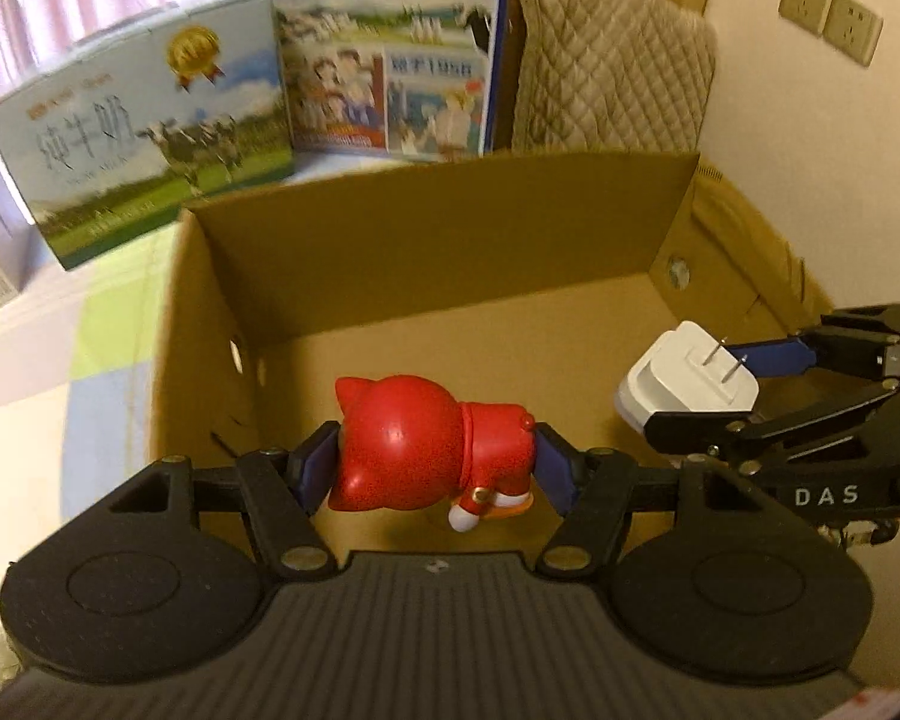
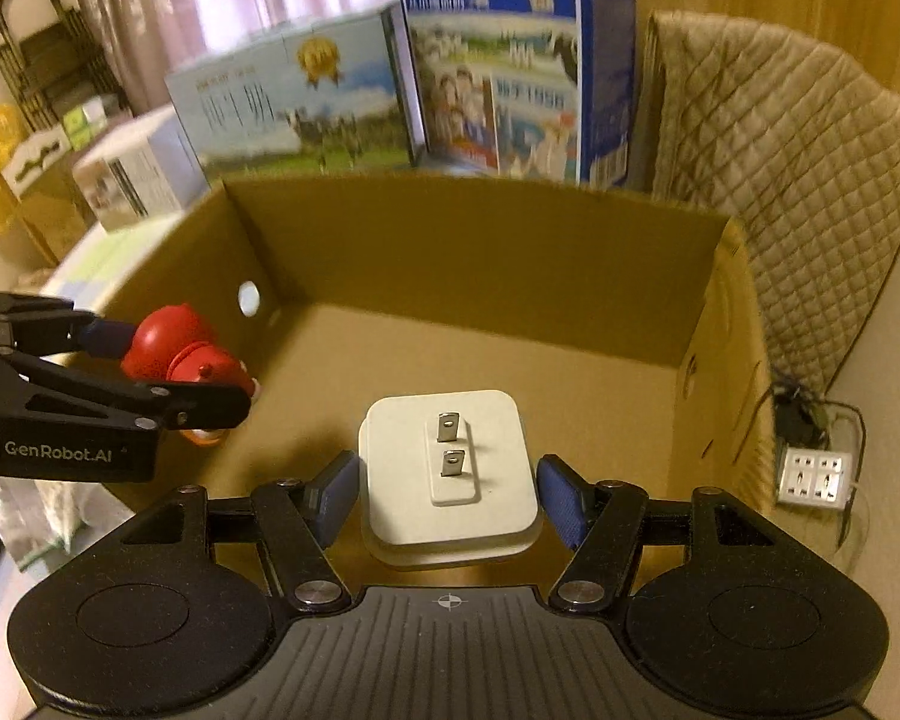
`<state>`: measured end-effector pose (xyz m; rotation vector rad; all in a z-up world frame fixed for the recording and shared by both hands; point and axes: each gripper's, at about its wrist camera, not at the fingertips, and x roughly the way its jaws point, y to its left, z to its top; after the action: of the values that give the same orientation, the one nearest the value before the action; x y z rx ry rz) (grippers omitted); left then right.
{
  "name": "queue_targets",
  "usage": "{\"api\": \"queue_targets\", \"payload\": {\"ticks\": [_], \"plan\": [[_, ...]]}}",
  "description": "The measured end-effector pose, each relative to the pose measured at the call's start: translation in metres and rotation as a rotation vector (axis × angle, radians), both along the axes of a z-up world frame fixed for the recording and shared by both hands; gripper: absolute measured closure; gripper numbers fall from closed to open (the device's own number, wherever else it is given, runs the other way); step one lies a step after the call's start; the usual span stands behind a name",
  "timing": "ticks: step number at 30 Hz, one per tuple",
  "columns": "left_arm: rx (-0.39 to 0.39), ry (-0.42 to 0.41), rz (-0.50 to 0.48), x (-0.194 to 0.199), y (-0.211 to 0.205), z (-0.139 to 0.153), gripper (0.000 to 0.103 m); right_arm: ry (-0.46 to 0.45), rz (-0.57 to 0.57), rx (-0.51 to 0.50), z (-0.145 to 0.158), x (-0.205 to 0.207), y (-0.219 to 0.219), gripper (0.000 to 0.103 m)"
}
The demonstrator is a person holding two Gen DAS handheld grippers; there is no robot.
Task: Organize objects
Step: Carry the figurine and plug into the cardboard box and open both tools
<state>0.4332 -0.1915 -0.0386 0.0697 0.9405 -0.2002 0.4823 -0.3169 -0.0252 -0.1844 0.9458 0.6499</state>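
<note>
An open cardboard box (image 1: 450, 240) fills the middle of both views, and its floor looks bare. My left gripper (image 1: 435, 468) is shut on a red cat-like figurine (image 1: 426, 444), held sideways over the box's near left part. To its right, the right gripper (image 1: 732, 387) holds a white plug adapter (image 1: 690, 372) above the box. In the right wrist view, the right gripper (image 2: 450, 498) grips the adapter (image 2: 450, 468) by its sides, two prongs facing up. At the left of that view, the left gripper (image 2: 174, 369) carries the figurine (image 2: 174, 342) above the box (image 2: 480, 252).
Two milk cartons (image 1: 150, 138) (image 1: 390, 60) stand behind the box, with a quilted cover (image 1: 618, 72) beside them. Wall sockets (image 1: 828, 15) are at the right. A power strip (image 2: 816, 477) lies right of the box. A checkered cloth (image 1: 60, 360) covers the surface on the left.
</note>
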Motion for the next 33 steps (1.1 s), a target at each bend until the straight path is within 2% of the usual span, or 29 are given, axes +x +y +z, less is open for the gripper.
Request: {"api": "queue_targets", "payload": {"ticks": [6, 14, 16, 18, 27, 33], "plan": [[0.018, 0.072, -0.037, 0.011, -0.006, -0.018, 0.039, 0.043, 0.03, -0.049, -0.013, 0.01, 0.003, 0.041], [0.026, 0.121, -0.071, 0.021, -0.009, -0.029, 0.039, 0.084, 0.034, -0.052, -0.021, 0.016, 0.001, 0.041], [0.019, 0.119, -0.081, 0.022, -0.009, -0.03, 0.037, 0.091, 0.035, -0.052, -0.021, 0.017, 0.002, 0.041], [0.014, 0.116, -0.089, 0.021, -0.01, -0.028, 0.029, 0.094, 0.034, -0.054, -0.02, 0.017, 0.002, 0.041], [0.009, 0.104, -0.075, 0.019, -0.006, -0.022, 0.025, 0.095, 0.037, -0.027, -0.019, 0.017, 0.001, 0.041], [0.009, 0.087, -0.05, 0.012, -0.003, -0.015, 0.021, 0.049, 0.028, 0.002, -0.013, 0.012, 0.001, 0.037]]}}
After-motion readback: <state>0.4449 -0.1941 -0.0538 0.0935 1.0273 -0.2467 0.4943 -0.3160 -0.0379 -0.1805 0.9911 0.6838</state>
